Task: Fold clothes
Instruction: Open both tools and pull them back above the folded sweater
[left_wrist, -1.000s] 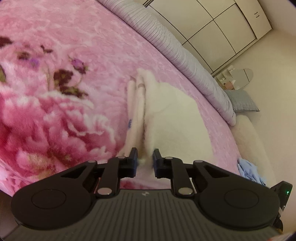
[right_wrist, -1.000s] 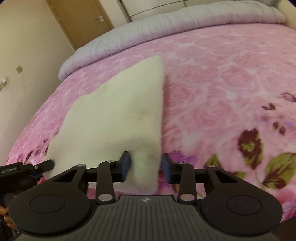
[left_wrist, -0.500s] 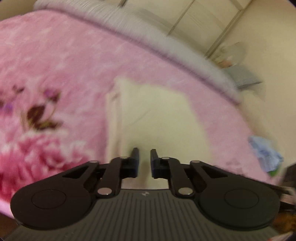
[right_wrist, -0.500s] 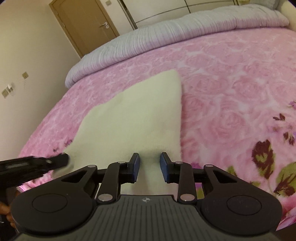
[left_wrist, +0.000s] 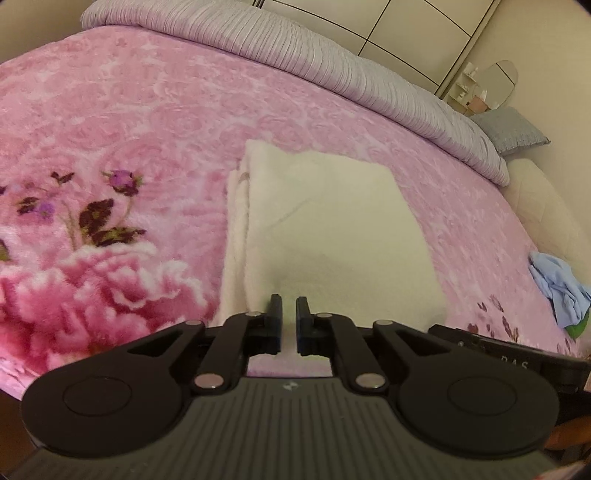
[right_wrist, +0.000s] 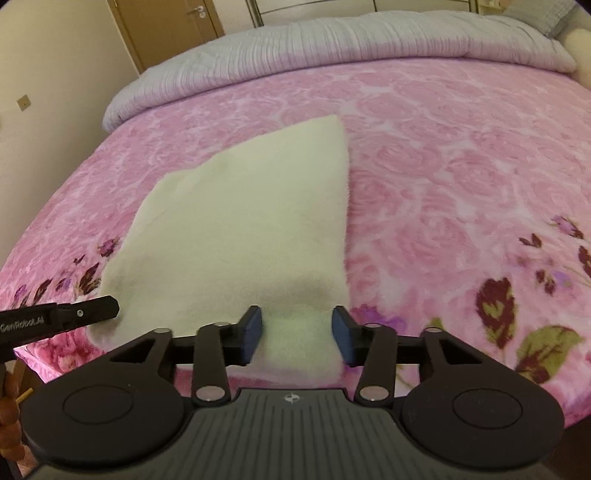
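Note:
A cream fleece garment (left_wrist: 332, 229) lies folded flat on the pink floral blanket (left_wrist: 129, 122); it also shows in the right wrist view (right_wrist: 243, 221). My left gripper (left_wrist: 289, 314) hovers at the garment's near edge, jaws almost closed with a narrow gap and nothing between them. My right gripper (right_wrist: 295, 328) is open over the garment's near right corner, holding nothing. The left gripper's tip (right_wrist: 99, 306) shows at the garment's near left corner in the right wrist view.
A grey ribbed duvet (left_wrist: 332, 55) lies along the far side of the bed. A crumpled blue cloth (left_wrist: 557, 288) sits at the bed's right edge. A grey pillow (left_wrist: 509, 129) and a wardrobe stand behind. A door (right_wrist: 166, 22) is at far left.
The left gripper has pulled back from the garment's edge and levelled out. The right gripper's jaws narrowed, then opened wide. The garment now lies flat.

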